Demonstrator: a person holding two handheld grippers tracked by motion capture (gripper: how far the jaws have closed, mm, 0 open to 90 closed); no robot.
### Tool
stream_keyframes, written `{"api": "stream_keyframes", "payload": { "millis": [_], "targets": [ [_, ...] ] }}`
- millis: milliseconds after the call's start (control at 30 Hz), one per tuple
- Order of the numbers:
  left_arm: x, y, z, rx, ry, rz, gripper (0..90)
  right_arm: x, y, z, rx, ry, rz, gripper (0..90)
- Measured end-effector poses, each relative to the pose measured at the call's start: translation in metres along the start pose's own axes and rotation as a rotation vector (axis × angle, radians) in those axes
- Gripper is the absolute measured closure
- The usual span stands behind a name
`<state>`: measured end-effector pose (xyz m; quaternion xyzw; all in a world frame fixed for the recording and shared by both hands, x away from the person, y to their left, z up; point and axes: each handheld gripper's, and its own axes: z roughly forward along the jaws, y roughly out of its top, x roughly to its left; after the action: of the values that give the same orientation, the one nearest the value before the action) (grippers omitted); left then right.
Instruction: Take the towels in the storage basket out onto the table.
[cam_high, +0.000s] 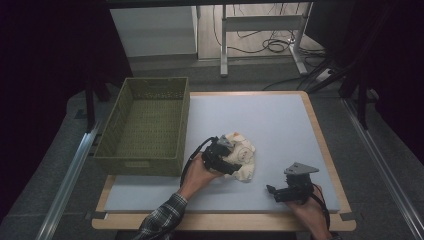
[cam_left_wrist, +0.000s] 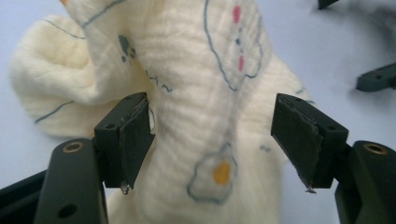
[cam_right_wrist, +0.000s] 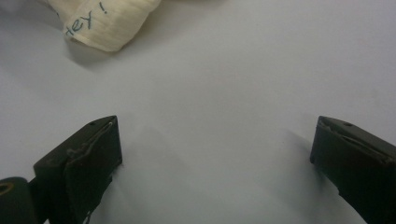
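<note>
Straddling the crumpled cream printed cloth (cam_left_wrist: 205, 93) mid-desk (cam_high: 280, 120), the left gripper (cam_high: 223, 156) has jaws apart, likely for a pinch. Right gripper (cam_high: 291, 191) waits agape nearby; woven basket (cam_high: 145, 120) sits left.

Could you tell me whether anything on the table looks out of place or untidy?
Only the cloth: it lies crumpled in a heap on the mat, not folded or in the basket. The left tongs stand open around it; the right tongs are open over bare mat.
</note>
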<state>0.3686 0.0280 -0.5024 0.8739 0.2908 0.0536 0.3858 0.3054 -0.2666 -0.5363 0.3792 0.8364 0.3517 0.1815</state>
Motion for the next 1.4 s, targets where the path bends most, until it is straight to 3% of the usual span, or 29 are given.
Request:
{"api": "stream_keyframes", "payload": {
  "millis": [133, 167, 267, 400, 500, 667, 700, 767, 900, 933, 967, 1033, 1067, 1267, 1400],
  "targets": [
    [-0.002, -0.004, -0.012, -0.007, 0.028, 0.009, 30.0, 0.0, 0.0, 0.0, 0.003, -0.002, -0.001, 2.2],
    [-0.002, -0.008, -0.019, -0.006, 0.053, 0.019, 32.3, 0.0, 0.001, 0.0, 0.004, -0.001, -0.002, 2.3],
    [-0.002, -0.012, -0.024, -0.01, 0.063, 0.021, 36.6, 0.0, 0.001, 0.0, 0.004, -0.003, -0.003, 3.6],
    [-0.002, -0.022, -0.027, -0.002, 0.07, 0.019, 48.4, 0.001, 0.003, -0.006, 0.002, -0.003, 0.003, 23.9],
    [-0.003, -0.034, -0.027, -0.005, 0.066, 0.005, 53.5, 0.004, 0.007, -0.007, 0.004, 0.038, 0.0, 33.5],
    [-0.008, -0.042, -0.025, -0.026, 0.05, -0.013, 50.1, 0.007, 0.017, -0.006, -0.006, 0.065, -0.013, 43.0],
    [-0.01, -0.045, -0.02, -0.033, 0.05, -0.016, 42.8, 0.004, 0.023, -0.005, -0.014, 0.068, -0.017, 46.1],
    [-0.011, -0.047, -0.014, -0.034, 0.051, -0.023, 40.6, -0.002, 0.031, -0.001, -0.016, 0.075, -0.009, 48.5],
    [-0.011, -0.05, -0.004, -0.026, 0.07, -0.021, 52.3, -0.016, 0.047, 0.008, -0.031, 0.114, 0.015, 50.1],
    [-0.011, -0.05, -0.004, -0.026, 0.07, -0.021, 57.5, -0.016, 0.047, 0.008, -0.031, 0.114, 0.015, 50.1],
    [-0.007, -0.051, -0.005, -0.041, 0.051, -0.051, 64.7, -0.021, 0.056, 0.013, -0.033, 0.121, 0.019, 50.1],
    [-0.006, -0.052, -0.007, -0.042, 0.057, -0.055, 76.7, -0.023, 0.061, 0.016, -0.031, 0.124, 0.019, 50.1],
    [-0.005, -0.054, -0.011, -0.039, 0.089, -0.053, 79.4, -0.025, 0.07, 0.022, -0.034, 0.125, 0.013, 50.1],
    [-0.003, -0.061, -0.02, -0.031, 0.148, -0.072, 80.7, -0.026, 0.093, 0.048, -0.028, 0.148, -0.004, 49.5],
    [-0.003, -0.063, -0.022, -0.025, 0.157, -0.072, 80.3, -0.021, 0.101, 0.064, -0.013, 0.149, -0.019, 49.4]
  ]
}}
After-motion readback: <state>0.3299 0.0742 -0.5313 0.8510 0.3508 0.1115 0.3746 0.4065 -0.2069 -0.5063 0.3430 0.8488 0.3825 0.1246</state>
